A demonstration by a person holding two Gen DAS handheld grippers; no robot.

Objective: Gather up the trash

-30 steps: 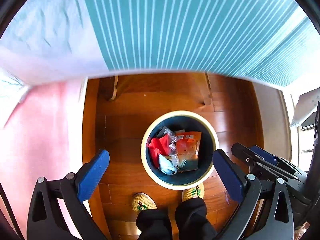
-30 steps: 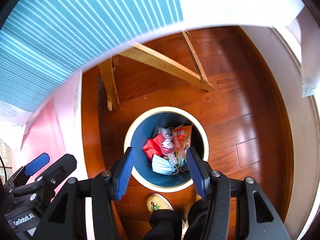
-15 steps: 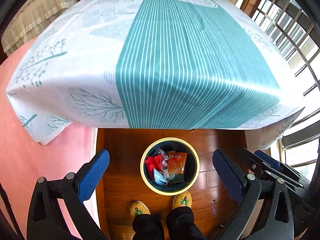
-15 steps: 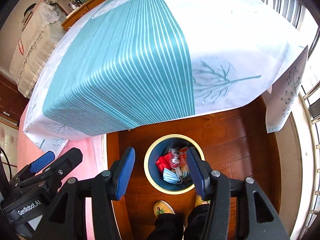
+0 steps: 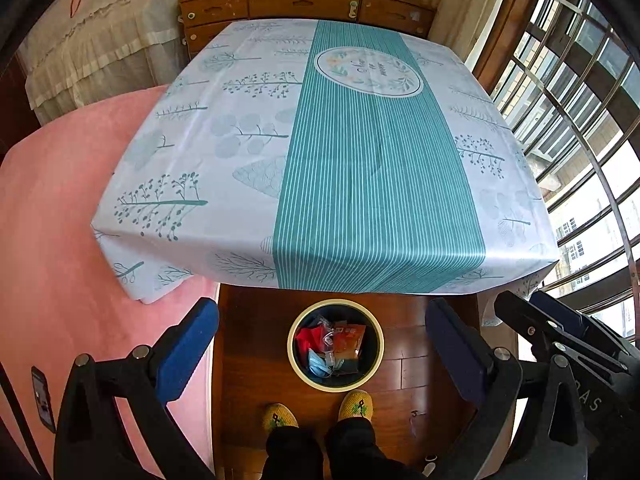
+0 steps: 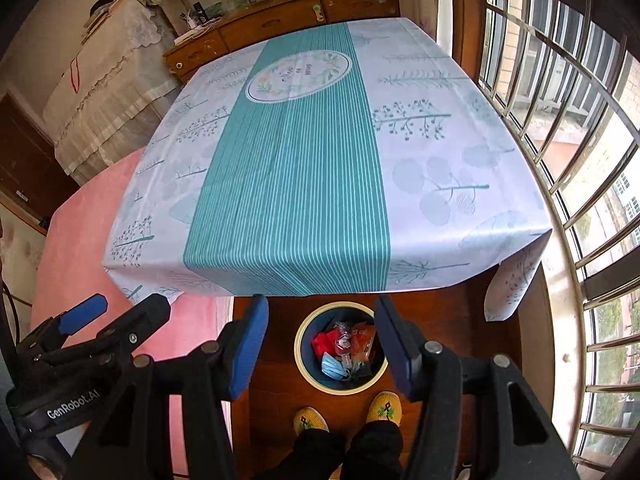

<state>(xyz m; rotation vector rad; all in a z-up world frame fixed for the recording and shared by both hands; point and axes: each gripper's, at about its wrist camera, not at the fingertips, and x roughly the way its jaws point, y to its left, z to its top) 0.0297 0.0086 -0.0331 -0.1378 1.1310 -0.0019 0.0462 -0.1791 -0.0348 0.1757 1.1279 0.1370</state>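
A round dark bin with a cream rim [image 5: 293, 350] [image 6: 298, 350] stands on the wood floor in front of the table. It holds a red wrapper [image 5: 308, 338], an orange packet [image 5: 350, 338], a clear plastic piece and a blue face mask [image 6: 334, 366]. My left gripper [image 5: 322, 354] is open and empty, high above the bin. My right gripper [image 6: 322, 344] is open and empty, also high above the bin. No trash shows on the table top.
A table with a teal-striped white cloth [image 5: 360, 168] [image 6: 304, 168] fills the middle. A pink surface [image 5: 52, 220] lies at the left, a barred window [image 5: 580, 120] at the right, a wooden dresser [image 5: 304, 4] behind. The person's slippered feet [image 5: 356, 406] stand by the bin.
Both grippers have risen well away from the bin, so the whole table top has come into view. Both stay open and empty.
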